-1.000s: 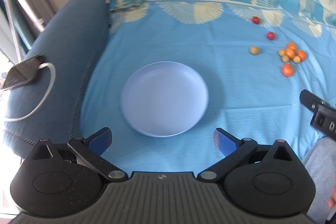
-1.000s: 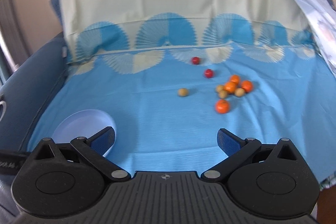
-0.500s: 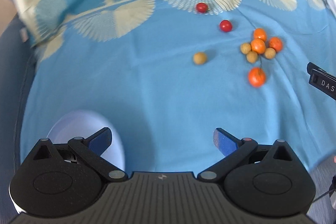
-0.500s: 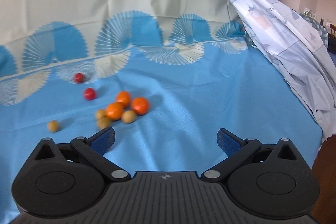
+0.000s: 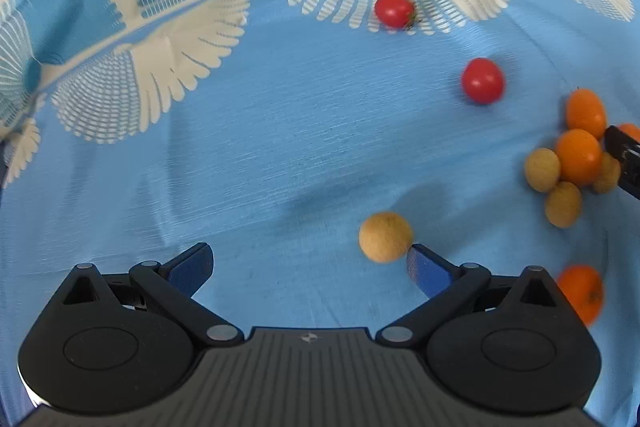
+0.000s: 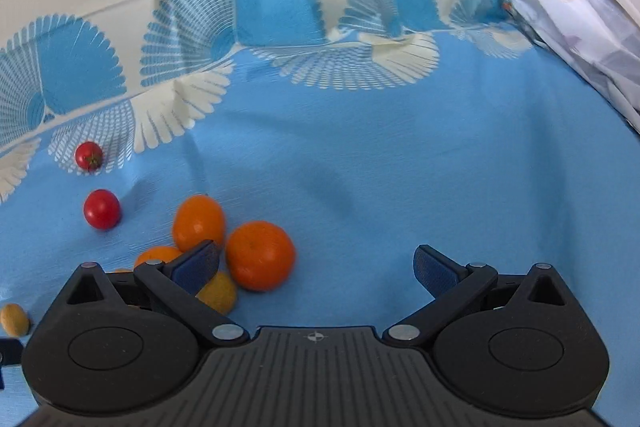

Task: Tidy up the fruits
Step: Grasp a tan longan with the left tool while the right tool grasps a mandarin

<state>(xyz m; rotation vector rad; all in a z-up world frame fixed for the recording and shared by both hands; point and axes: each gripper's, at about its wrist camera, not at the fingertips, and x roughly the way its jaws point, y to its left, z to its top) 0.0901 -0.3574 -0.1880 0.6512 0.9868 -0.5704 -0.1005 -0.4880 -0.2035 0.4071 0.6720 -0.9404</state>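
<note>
My left gripper [image 5: 310, 263] is open and empty, low over the blue cloth. A tan round fruit [image 5: 385, 236] lies just off its right fingertip [image 5: 425, 263]. Two red tomatoes [image 5: 394, 10] [image 5: 482, 81] lie farther back. A cluster of oranges [image 5: 578, 156] and small tan fruits [image 5: 542, 169] lies at the right edge; one more orange [image 5: 580, 291] lies near right. My right gripper [image 6: 316, 263] is open and empty. An orange [image 6: 260, 255] lies between its fingers, near the left fingertip [image 6: 198, 263]. Other oranges [image 6: 199, 223], a tan fruit [image 6: 218, 293] and the tomatoes [image 6: 101, 209] [image 6: 89, 155] lie to its left.
The blue cloth [image 5: 280, 131] with a white fan pattern covers the surface and rises at the back. A pale patterned sheet [image 6: 560, 11] hangs at the right in the right wrist view. A black tip of the other gripper [image 5: 626, 159] shows at the left wrist view's right edge.
Both grippers moved forward and closer to the fruits. The plate has left the left wrist view. The orange now sits between the right gripper's fingers.
</note>
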